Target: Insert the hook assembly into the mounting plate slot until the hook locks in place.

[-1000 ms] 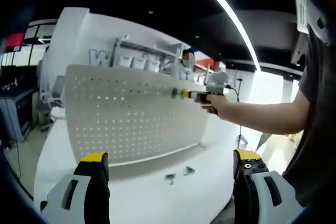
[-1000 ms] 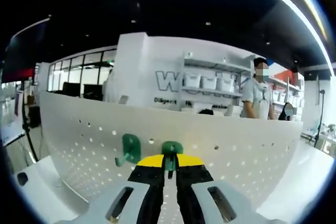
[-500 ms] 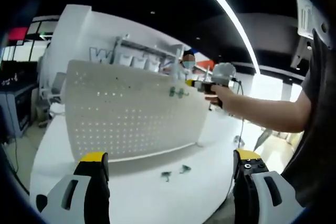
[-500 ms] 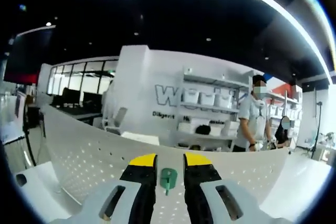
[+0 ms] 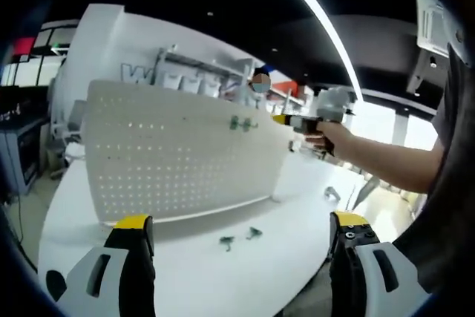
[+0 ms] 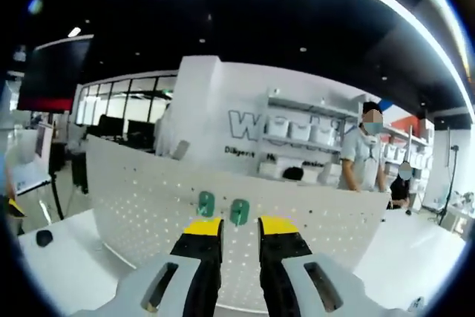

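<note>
In the left gripper view, the left gripper [image 5: 241, 257] has its jaws wide apart at the bottom of the frame, holding nothing. The white pegboard [image 5: 163, 161] stands upright on the white table [image 5: 185, 280], left of centre. Two green hooks [image 5: 243, 123] hang near its upper right edge. Two loose hooks [image 5: 239, 237] lie on the table at lower centre. The right gripper [image 5: 286, 119] is just right of the board, in a hand [image 5: 334, 139].

In the right gripper view, the right gripper [image 6: 240, 226] has its jaws slightly apart and empty, below the hooks.
</note>
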Demonstrator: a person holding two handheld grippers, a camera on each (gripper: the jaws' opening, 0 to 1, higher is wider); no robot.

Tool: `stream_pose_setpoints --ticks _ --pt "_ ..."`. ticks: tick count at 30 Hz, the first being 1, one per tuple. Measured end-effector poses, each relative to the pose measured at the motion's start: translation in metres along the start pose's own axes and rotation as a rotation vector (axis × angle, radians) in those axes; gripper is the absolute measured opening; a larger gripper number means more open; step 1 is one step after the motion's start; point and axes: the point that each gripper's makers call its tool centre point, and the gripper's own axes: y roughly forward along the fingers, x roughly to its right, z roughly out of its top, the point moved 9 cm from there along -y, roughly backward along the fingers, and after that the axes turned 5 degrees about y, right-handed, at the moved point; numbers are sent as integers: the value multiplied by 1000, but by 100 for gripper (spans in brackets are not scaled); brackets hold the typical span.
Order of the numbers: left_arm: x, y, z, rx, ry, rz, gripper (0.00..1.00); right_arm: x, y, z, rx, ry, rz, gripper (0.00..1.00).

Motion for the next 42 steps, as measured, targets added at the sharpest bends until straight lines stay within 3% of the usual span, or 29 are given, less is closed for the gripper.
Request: stream_pose_setpoints --ticks 8,18,35,42 --pt "8 0 -7 -21 -7 -11 100 -22 -27 -14 -40 -28 65 17" --pt "18 -1 -12 -42 -6 -25 99 -55 -60 -46 -124 -46 164 17" --pt "45 -16 -11 -67 -46 60 99 -75 -104 -88 -257 -43 324 18" --pt "57 -7 -4 -74 -43 79 99 -73 -122 -102 -312 -49 377 18"
